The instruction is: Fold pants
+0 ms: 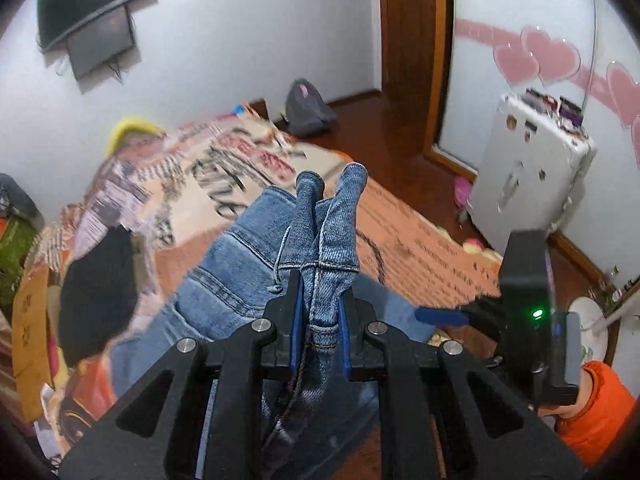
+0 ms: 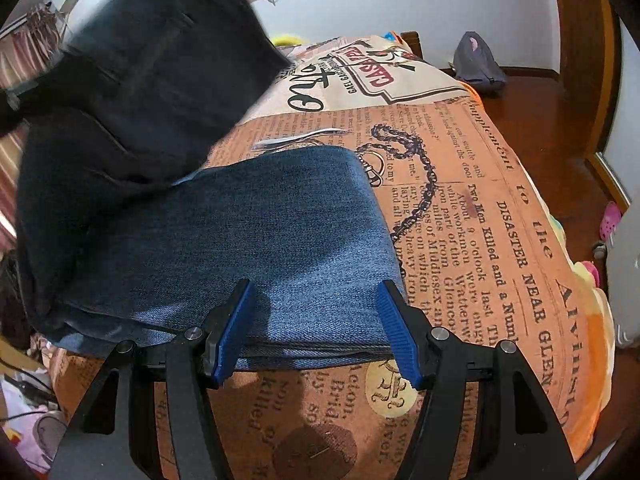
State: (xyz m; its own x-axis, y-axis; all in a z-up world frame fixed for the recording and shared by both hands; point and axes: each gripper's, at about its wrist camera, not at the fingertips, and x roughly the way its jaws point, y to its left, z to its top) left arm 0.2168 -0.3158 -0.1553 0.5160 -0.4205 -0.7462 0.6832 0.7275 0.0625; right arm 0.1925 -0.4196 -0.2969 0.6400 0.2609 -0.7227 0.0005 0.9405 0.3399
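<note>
The pants (image 2: 256, 248) lie on the bed (image 2: 500, 208), on a cover printed like an old newspaper. In the right wrist view the blue jeans look folded over into a flat stack near the bed's edge, so I think a good part of the folding is done. The left gripper (image 1: 320, 304) is clamped tight on a bunched end of the jeans and holds it up. That end needs to be laid down and smoothed. The right gripper (image 2: 316, 328) has its fingers apart, at the edge of the stack, holding nothing. A dark cloth (image 2: 152, 72) lies next to the jeans. I see no boxes or baskets holding things.
</note>
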